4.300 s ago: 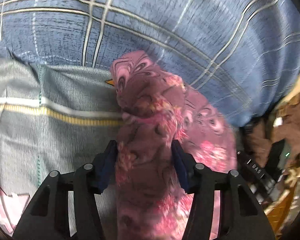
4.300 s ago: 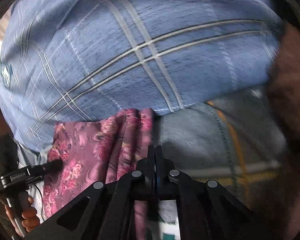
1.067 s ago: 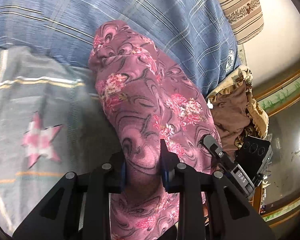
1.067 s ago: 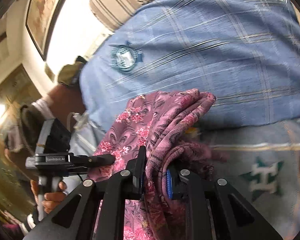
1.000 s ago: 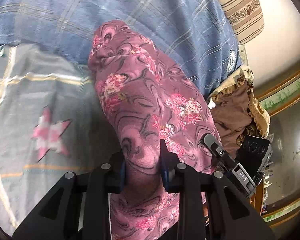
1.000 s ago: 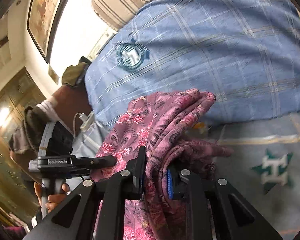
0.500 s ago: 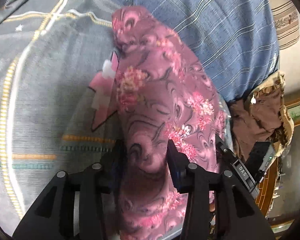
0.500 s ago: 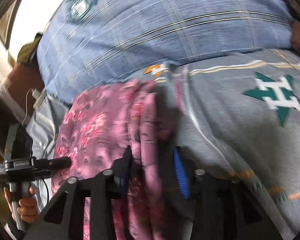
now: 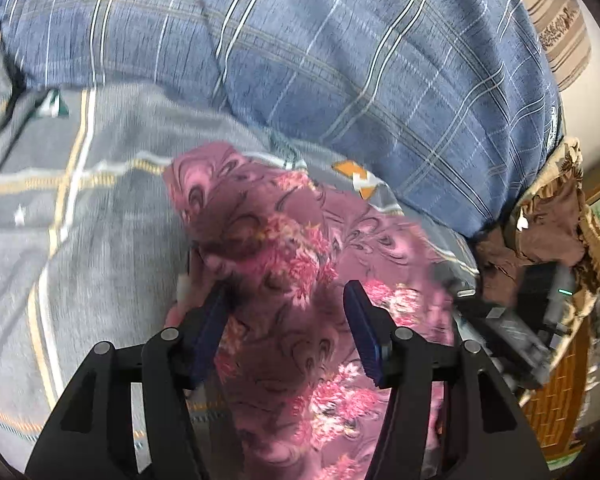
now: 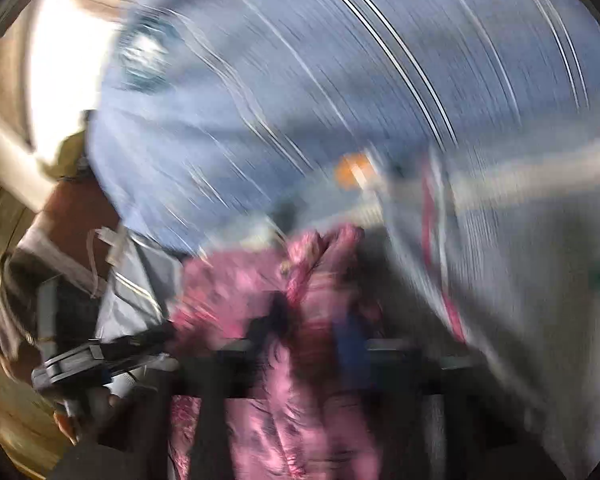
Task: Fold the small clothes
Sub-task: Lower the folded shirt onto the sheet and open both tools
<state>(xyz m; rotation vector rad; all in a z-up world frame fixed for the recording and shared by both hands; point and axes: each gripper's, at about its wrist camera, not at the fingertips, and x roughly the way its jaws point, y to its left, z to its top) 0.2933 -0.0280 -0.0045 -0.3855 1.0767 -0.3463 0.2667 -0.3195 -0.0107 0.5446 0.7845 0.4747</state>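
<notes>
Where grey bedsheet (image 9: 100, 216) meets blue plaid blanket (image 9: 340, 60), blurred.

Soft matt pink floral cloth garment (image 9: 300, 264) lying on a grey woven bedsheet (image 9: 112, 208) beside a blue plaid fabric pillow (image 9: 320, 48), between matt black plastic left tongs (image 9: 286, 320) with ridged blue pads (image 9: 360, 332).

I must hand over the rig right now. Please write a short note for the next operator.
Left gripper: open, fingers either side of the pink floral garment, not clamping.
Right gripper: view is blurred; its state cannot be told.
Garment lies bunched on the grey bedsheet, beside the blue plaid pillow.
Done: garment set down.
Left: check the fold and tidy it.
</notes>
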